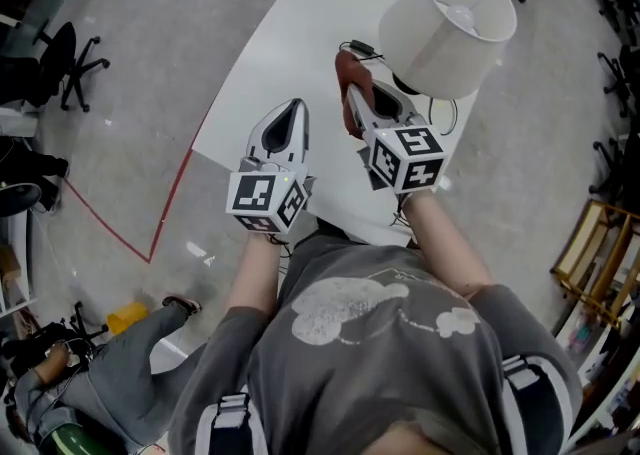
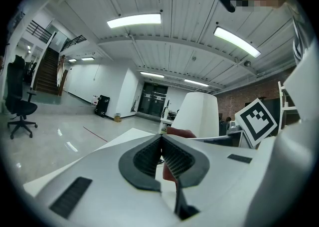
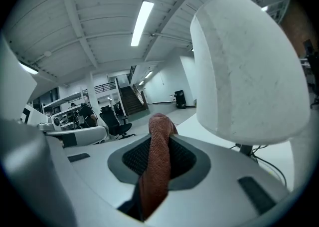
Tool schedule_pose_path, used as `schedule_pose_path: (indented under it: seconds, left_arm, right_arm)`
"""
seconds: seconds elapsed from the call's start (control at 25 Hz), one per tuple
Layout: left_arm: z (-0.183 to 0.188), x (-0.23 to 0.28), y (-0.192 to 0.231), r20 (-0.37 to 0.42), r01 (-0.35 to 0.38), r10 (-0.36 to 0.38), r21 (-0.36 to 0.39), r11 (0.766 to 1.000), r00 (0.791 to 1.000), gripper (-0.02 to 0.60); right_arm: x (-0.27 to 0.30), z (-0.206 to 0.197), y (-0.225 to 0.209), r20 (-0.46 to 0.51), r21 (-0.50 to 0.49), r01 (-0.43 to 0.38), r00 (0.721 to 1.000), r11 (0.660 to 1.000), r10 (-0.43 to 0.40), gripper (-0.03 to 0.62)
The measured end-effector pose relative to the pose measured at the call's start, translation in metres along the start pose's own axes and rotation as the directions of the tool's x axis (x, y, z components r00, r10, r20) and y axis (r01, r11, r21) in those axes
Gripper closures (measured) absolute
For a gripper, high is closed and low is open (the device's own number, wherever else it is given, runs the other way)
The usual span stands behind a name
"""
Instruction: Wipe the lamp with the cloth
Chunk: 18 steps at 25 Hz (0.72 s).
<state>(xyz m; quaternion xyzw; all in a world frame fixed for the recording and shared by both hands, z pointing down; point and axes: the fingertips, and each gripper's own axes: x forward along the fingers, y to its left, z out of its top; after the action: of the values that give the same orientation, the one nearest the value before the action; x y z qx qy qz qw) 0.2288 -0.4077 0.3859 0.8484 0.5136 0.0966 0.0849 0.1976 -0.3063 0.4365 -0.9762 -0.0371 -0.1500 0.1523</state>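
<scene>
**Cloth clamped beside the shade**

The right gripper [image 1: 352, 95] pinches a rust-red, nubby terry cloth [image 3: 155, 171], bunched into a strip. Just beside it stands the white, tapered fabric-shade lamp [image 1: 447, 28] on a smooth white table [image 1: 290, 53]. The left gripper [image 2: 160, 140] has its ribbed jaws together, empty.

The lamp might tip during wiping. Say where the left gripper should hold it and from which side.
Probably the thin stem under the lamp's shade; the shade is too wide for jaws. Come low from the near side with the left gripper, now shut and empty, opened first.
</scene>
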Motion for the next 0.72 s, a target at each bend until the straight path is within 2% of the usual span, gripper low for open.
schedule_pose_path:
  seconds: [0.44,0.72]
  left_arm:
    - [-0.021,-0.004,-0.018,0.007,-0.054,0.054,-0.024,0.998,0.999,0.574]
    - [-0.019,0.000,-0.035,0.002,-0.074,0.074,-0.013,0.997,0.997,0.574]
  right_arm:
    - [-0.020,-0.010,0.011,-0.064,-0.152,-0.151,0.988,0.977,0.143,0.509]
    - [-0.032,-0.010,0.006,-0.103,-0.178,-0.217,0.974,0.960,0.201,0.509]
